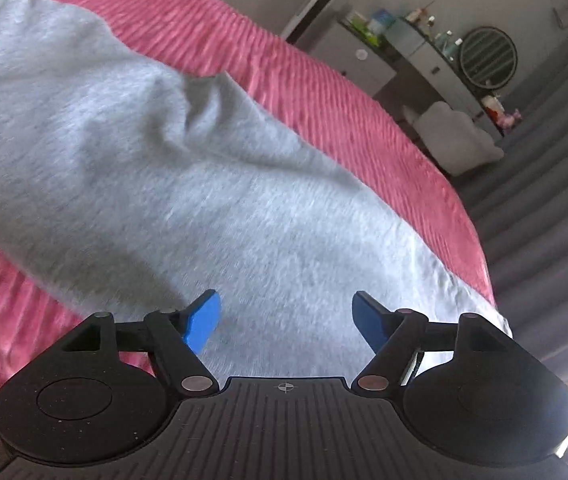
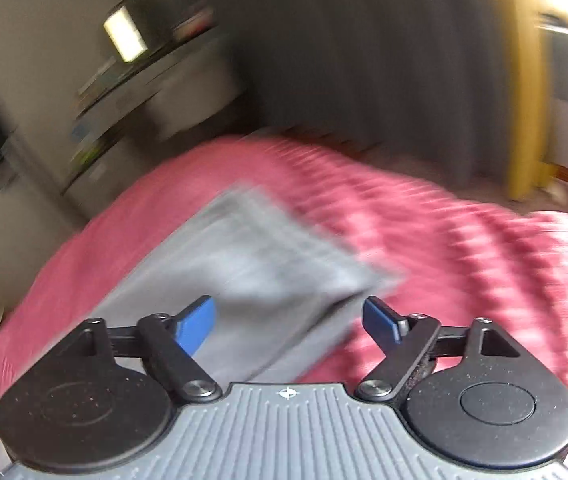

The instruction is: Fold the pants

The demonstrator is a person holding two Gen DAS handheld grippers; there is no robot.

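Light grey soft-jersey pants lie spread on a pink ribbed bedspread, nothing lifted. In the left wrist view the cloth fills the middle and runs as one long band from the far left down to the near right, where it passes under and between the fingers of the left gripper; so its long axis lies slantwise across that gripper's pointing line, not along it. Left gripper's blue pads are spread wide, with grey cloth showing in the gap but no pinch; whether the pads touch the fabric can't be told. A raised fold ridge sits mid-cloth, far from the fingers. Right wrist view is heavily blurred: the right gripper is also spread wide and holds nothing. There the pants show as a grey slab with a squared end pointing far-right; the cloth lies ahead and toward the left finger, with pink bedspread under the right finger. So the right gripper sits at the cloth's edge, while the left gripper is over the body of it. Judgement: the left hand is nearer a graspable spot; the right needs to shift left onto the grey edge before closing. A dresser with a round mirror stands far right, well apart.
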